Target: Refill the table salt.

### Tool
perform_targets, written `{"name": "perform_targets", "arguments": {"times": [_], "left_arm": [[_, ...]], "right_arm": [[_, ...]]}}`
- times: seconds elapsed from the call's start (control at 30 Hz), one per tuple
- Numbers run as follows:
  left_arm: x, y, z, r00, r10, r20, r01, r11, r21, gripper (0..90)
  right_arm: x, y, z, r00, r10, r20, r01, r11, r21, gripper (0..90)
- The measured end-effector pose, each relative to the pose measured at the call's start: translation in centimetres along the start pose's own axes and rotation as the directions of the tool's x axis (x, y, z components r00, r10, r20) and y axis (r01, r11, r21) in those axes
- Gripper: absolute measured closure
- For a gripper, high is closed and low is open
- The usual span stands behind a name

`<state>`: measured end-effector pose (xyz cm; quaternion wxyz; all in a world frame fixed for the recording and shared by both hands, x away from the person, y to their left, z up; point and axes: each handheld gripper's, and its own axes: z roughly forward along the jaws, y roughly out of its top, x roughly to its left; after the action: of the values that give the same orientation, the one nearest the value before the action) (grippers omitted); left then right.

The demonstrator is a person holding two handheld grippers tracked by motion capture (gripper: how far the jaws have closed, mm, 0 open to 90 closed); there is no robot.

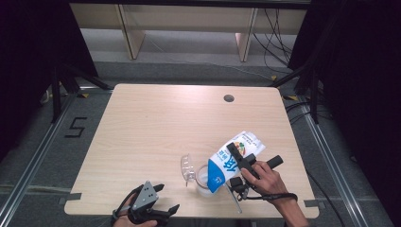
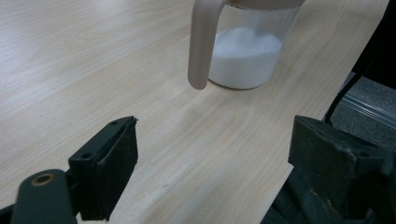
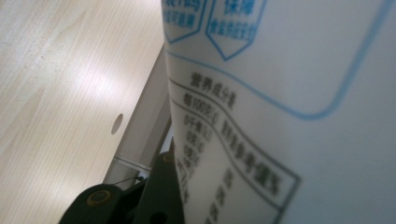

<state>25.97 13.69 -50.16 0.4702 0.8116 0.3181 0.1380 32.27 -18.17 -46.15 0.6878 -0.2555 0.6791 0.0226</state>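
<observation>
The pale wooden tabletop (image 1: 156, 132) carries the work at its near right part, where pouring is plainly the step in hand. A white and blue printed pouch (image 1: 235, 160) is tipped with its lower, blue end down over a clear plastic jug with a beige handle (image 2: 243, 51), which stands on the tabletop just left of the person's right hand; in the left gripper view the jug already holds a mound of white granules (image 2: 245, 58) about halfway up its wall. A clear plastic lid (image 1: 187, 167) stands open at the jug's left, apparently attached at the rim. The right hand-held gripper (image 1: 247, 163) is clamped on the pouch, its jaws pressed against the printed sides, as the right gripper view shows with the label hard against one jaw. The left hand-held gripper (image 1: 163, 198) rests at the near edge of the tabletop, to the left of the jug and apart from it, jaws spread wide with nothing between them. The next move likely calls for keeping the pouch's mouth over the jug's opening and adjusting the tilt gently, so the granules run in rather than spill onto the tabletop, while the free gripper could steady the jug by its handle.
</observation>
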Motion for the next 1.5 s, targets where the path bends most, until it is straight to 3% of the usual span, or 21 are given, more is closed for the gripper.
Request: {"name": "perform_targets", "arguments": {"times": [0.27,0.37,0.77,0.9,0.97,1.03,1.23,1.37,1.4,1.5], "left_arm": [[0.04,0.01,0.00,1.0000,0.006,0.000,-0.006,1.0000,0.001,15.3],[-0.01,0.00,-0.01,1.0000,-0.002,-0.003,0.002,1.0000,0.001,15.3],[-0.03,-0.01,0.00,1.0000,-0.004,-0.003,0.004,1.0000,0.000,15.3],[-0.01,0.00,-0.01,1.0000,-0.002,-0.003,0.002,1.0000,0.001,15.3],[-0.01,0.00,0.01,1.0000,-0.001,0.000,0.001,1.0000,0.000,15.3],[-0.02,-0.01,-0.01,1.0000,-0.002,-0.003,0.002,1.0000,0.000,15.3],[-0.01,0.00,-0.01,1.0000,-0.001,-0.003,0.001,1.0000,0.000,15.3],[-0.03,-0.01,-0.01,1.0000,-0.003,-0.003,0.003,1.0000,0.000,15.3],[0.01,0.00,0.00,1.0000,0.002,0.000,-0.002,1.0000,0.000,15.3],[0.01,0.00,0.00,1.0000,0.002,0.000,-0.002,1.0000,0.000,15.3]], "right_arm": [[0.11,-0.03,0.00,0.9999,0.015,-0.004,-0.015,1.000,0.001,77.0],[-0.09,-0.02,0.04,1.0000,-0.006,-0.005,0.006,1.000,-0.001,77.2],[-0.14,0.01,0.07,0.9999,-0.006,-0.009,0.006,1.000,-0.002,78.0],[0.19,-0.01,0.09,0.9997,0.023,0.004,-0.023,1.000,-0.008,78.4],[-0.13,0.02,0.09,0.9999,-0.002,-0.016,0.002,1.000,-0.005,78.5],[0.02,-0.03,0.11,0.9996,0.017,-0.020,-0.017,1.000,-0.003,78.6],[-0.10,0.01,0.11,0.9998,0.005,-0.017,-0.005,1.000,-0.008,78.9],[0.11,-0.09,0.14,0.9993,0.038,0.003,-0.038,0.999,-0.011,79.0],[-0.08,-0.10,0.22,0.9999,0.015,-0.004,-0.015,1.000,-0.021,79.0],[0.01,-0.13,0.18,0.9996,0.028,-0.009,-0.028,0.999,-0.017,79.1]]}}
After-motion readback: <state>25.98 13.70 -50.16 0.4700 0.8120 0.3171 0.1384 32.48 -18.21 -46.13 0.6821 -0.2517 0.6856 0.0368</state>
